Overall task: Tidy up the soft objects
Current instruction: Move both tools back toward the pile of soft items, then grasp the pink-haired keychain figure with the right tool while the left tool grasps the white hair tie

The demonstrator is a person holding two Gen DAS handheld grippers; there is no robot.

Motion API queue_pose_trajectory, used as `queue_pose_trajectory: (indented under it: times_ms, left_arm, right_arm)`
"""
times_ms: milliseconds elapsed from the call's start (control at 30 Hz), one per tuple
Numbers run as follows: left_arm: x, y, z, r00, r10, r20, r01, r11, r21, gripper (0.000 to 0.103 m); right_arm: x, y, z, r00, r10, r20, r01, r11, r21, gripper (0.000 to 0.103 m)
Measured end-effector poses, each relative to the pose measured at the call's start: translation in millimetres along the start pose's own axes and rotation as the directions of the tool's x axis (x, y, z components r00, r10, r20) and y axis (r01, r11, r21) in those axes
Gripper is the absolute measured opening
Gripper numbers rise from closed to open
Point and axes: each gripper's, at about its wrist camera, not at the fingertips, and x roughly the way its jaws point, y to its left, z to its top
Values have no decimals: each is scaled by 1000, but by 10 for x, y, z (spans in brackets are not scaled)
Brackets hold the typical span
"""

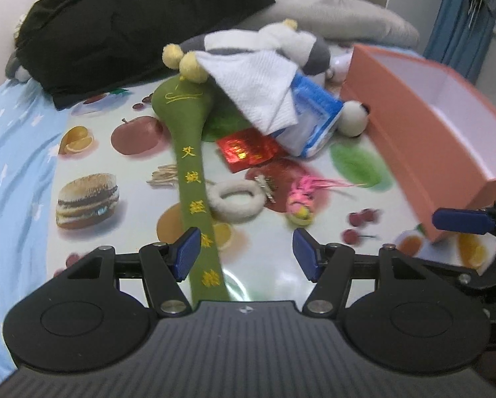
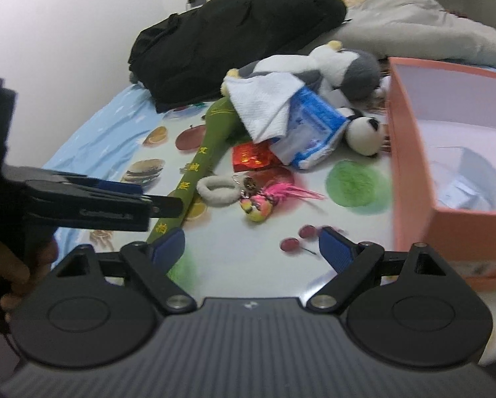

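A long green plush mallet with yellow embroidery lies on the fruit-print cloth. Its handle end runs between the fingers of my left gripper, close to the left pad. That gripper is open. My right gripper is open too, low over printed cherries with nothing between its fingers. Ahead lie a white fluffy ring, a pink feathered toy, a small panda plush and a grey-white penguin plush under a white towel.
An open salmon box stands at the right, with something pale inside. A blue-white packet and a red packet lie by the towel. A black coat and grey bedding fill the back. A hand holds the left gripper.
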Motion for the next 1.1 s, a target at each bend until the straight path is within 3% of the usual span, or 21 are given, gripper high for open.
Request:
queue_pose_trajectory:
  times_ms: [67, 133, 433, 800, 900, 1000, 1100]
  left_arm:
    - [140, 27, 60, 1000, 3, -16, -2, 1000, 32, 67]
    - [273, 42, 119, 999, 0, -34, 2, 998, 69, 67]
    - [716, 41, 363, 998, -26, -57, 39, 974, 224, 67]
    - [1175, 51, 503, 985, -89, -149, 131, 944, 301, 66]
    - [1255, 50, 509, 979, -107, -172, 155, 944, 292, 65]
    - [1296, 33, 508, 976, -113, -186, 164, 944, 286, 58]
    - [1302, 20, 497, 973, -128, -194, 177, 949, 263, 48]
  right_arm:
    - [131, -13, 17, 1000, 0, -13, 0, 1000, -15, 78]
    - [260, -30, 28, 1000, 2, -27, -3, 1000, -27, 69]
    - [789, -59, 120, 998, 25, -63, -30, 996, -84, 69]
    - [1228, -94, 130, 997, 41, -70, -52, 983, -173, 67]
    - [1303, -82, 118, 996, 44, -75, -59, 978, -199, 58]
    - [1325, -44, 118, 996, 48, -71, -64, 967, -246, 53]
    - [1320, -40, 120, 997, 39, -68, -55, 967, -250, 41]
